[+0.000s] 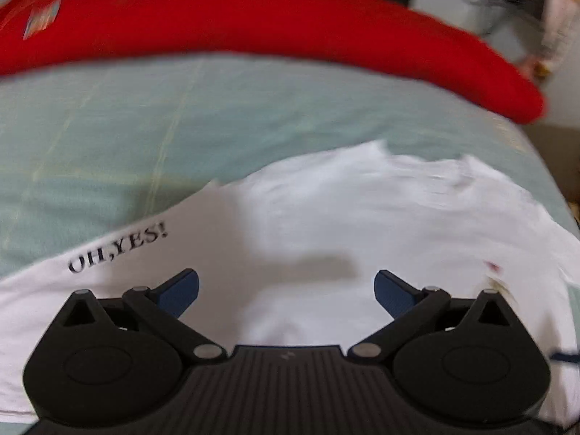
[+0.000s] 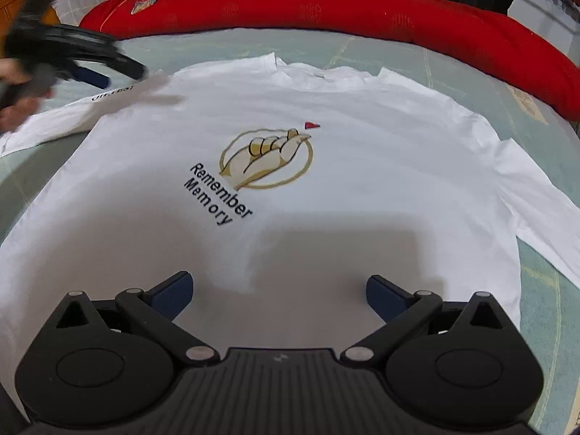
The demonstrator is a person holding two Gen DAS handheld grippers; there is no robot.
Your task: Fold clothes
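White T-shirt [image 2: 326, 181] flat on bed [image 2: 536, 282]

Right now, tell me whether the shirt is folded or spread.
Spread. The shirt lies flat on the bed, print up, both sleeves out to the sides.

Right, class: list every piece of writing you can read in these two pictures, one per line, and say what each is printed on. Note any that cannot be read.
"OH,YES!" on the white T-shirt's sleeve; blurred in the right wrist view.
"Remember Memory" on the chest of the white T-shirt, beside its gold hand logo.
The patch on the red bedding: too small and blurred to read.
The pale label on the green sheet: unreadable.
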